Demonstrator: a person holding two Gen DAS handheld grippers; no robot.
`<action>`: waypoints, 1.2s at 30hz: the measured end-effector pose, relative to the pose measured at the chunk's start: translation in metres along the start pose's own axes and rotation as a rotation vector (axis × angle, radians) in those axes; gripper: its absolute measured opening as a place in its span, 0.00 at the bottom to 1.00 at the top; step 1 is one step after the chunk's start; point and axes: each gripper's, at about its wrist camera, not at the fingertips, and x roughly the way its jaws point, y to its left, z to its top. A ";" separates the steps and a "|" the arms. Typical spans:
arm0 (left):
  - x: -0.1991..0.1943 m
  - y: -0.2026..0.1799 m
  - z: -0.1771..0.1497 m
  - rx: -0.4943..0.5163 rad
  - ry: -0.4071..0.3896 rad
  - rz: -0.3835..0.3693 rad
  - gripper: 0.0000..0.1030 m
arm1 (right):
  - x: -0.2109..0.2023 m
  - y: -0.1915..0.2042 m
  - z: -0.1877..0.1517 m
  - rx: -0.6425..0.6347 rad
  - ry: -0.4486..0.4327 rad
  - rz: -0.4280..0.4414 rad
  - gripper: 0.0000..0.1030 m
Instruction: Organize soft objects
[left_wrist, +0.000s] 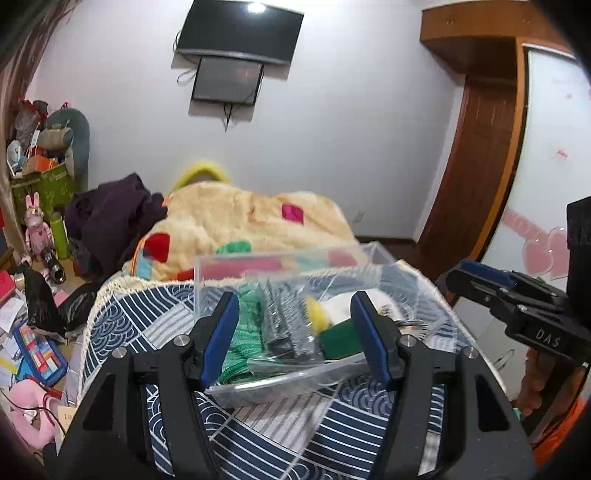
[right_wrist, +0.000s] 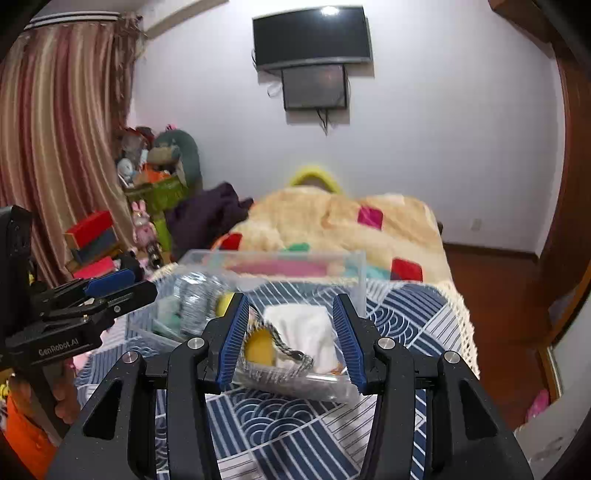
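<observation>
A clear plastic box (left_wrist: 258, 266) stands on the blue patterned cloth (left_wrist: 280, 435) and also shows in the right wrist view (right_wrist: 295, 258). Inside it lie a green knit cloth (left_wrist: 247, 332), a grey striped cloth (left_wrist: 288, 325), a yellow soft item (left_wrist: 319, 317), a dark green piece (left_wrist: 340, 341) and a white cloth (right_wrist: 306, 328). My left gripper (left_wrist: 301, 339) is open and empty, its jaws on either side of the box's near edge. My right gripper (right_wrist: 293, 339) is open and empty in front of the white cloth and the yellow item (right_wrist: 260, 349).
A cream fleece blanket (left_wrist: 240, 221) with coloured patches covers the bed behind the box. A dark purple garment (left_wrist: 110, 221) lies at its left. Toys, boxes and clutter (left_wrist: 33, 332) cover the floor at left. A wooden wardrobe (left_wrist: 469, 184) stands at right.
</observation>
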 end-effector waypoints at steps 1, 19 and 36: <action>-0.009 -0.003 0.001 0.008 -0.015 -0.005 0.61 | -0.006 0.003 0.001 -0.006 -0.015 0.004 0.43; -0.107 -0.053 -0.013 0.137 -0.210 0.013 0.96 | -0.081 0.035 -0.014 -0.030 -0.228 -0.003 0.87; -0.112 -0.056 -0.022 0.140 -0.230 0.033 0.99 | -0.087 0.031 -0.028 0.004 -0.237 -0.031 1.00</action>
